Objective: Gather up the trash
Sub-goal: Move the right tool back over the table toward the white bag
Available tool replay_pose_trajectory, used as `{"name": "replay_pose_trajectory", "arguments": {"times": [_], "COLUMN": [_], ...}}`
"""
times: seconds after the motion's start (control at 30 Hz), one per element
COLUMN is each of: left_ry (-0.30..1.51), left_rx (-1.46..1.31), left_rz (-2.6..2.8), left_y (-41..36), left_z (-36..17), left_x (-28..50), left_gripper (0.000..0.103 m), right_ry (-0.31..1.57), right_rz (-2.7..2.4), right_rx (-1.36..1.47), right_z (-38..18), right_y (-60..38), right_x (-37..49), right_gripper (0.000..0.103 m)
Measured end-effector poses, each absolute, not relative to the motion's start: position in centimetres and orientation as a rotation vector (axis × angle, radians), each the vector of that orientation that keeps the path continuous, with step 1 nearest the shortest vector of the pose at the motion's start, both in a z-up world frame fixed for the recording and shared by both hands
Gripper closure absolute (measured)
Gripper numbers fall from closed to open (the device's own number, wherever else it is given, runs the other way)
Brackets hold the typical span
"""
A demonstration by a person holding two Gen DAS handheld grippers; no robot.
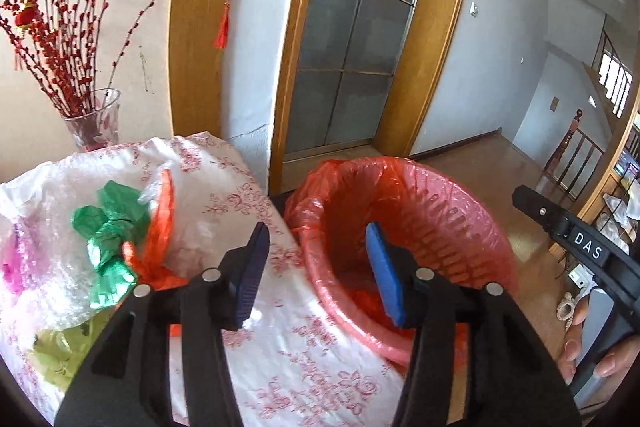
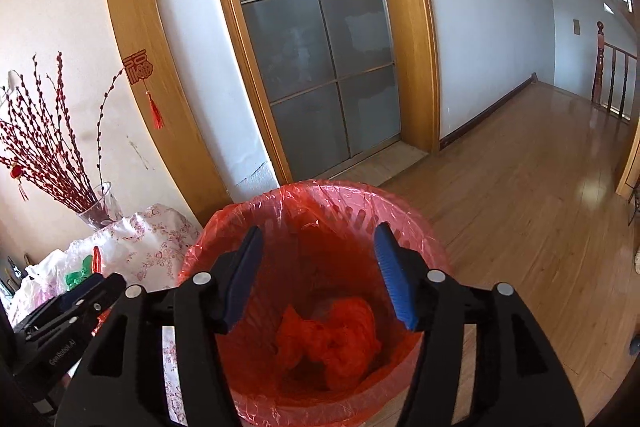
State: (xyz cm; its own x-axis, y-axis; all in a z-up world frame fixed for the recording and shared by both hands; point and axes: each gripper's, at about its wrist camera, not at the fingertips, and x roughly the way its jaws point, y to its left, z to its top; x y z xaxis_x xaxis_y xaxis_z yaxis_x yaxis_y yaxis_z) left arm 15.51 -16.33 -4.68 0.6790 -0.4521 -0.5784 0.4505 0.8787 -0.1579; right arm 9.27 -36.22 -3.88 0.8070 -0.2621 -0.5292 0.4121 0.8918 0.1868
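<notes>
A pink trash bin lined with a red plastic bag (image 1: 448, 227) stands on the floor beside the table; in the right wrist view the bin (image 2: 240, 223) lies right below me with a crumpled red bag (image 2: 332, 339) at its bottom. My right gripper (image 2: 320, 275) is open and empty above the bin's mouth. My left gripper (image 1: 320, 273) is open and empty over the table edge and the bin's left rim. On the table lie crumpled green plastic (image 1: 112, 239), an orange bag (image 1: 160, 227), pink plastic (image 1: 12, 267) and yellow-green plastic (image 1: 60, 347).
The table wears a white floral cloth (image 1: 300, 359). A glass vase with red branches (image 1: 96, 123) stands at its back. A frosted glass door (image 2: 316, 59) in a wooden frame is behind the bin. Wooden floor (image 2: 540, 207) stretches right toward a stair railing (image 2: 612, 75).
</notes>
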Motion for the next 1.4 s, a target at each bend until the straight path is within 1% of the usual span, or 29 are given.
{"name": "replay_pose_trajectory", "arguments": {"times": [0.17,0.37,0.57,0.9,1.07,1.23,1.4], "left_ry": [0.618,0.606,0.573,0.57,0.572,0.579,0.581], "left_rx": [0.033,0.011,0.013,-0.017,-0.038,-0.055,-0.074], "left_rz": [-0.384,-0.26,-0.167,-0.042,-0.013,0.005,0.035], "left_y": [-12.1,-6.1,-2.0,2.9,4.1,4.9,6.2], "left_z": [-4.2,-3.5,-2.8,-2.6,-2.6,-2.8,-2.9], "left_x": [14.0,12.8,11.9,12.7,13.2,13.7,14.4], "left_gripper": [0.046,0.045,0.045,0.045,0.045,0.045,0.045], "right_ry": [0.533,0.509,0.508,0.561,0.58,0.608,0.637], "right_rz": [-0.355,-0.334,-0.292,-0.148,-0.068,0.007,0.052], "right_rx": [0.225,0.196,0.185,0.162,0.138,0.107,0.09], "right_z": [-4.4,-3.6,-3.1,-4.6,-4.9,-5.3,-6.1], "right_y": [-34.0,-31.9,-30.9,-26.5,-23.7,-20.9,-18.8], "right_x": [8.6,8.0,8.2,10.5,11.8,13.2,15.2], "right_gripper": [0.042,0.042,0.042,0.042,0.043,0.049,0.05]}}
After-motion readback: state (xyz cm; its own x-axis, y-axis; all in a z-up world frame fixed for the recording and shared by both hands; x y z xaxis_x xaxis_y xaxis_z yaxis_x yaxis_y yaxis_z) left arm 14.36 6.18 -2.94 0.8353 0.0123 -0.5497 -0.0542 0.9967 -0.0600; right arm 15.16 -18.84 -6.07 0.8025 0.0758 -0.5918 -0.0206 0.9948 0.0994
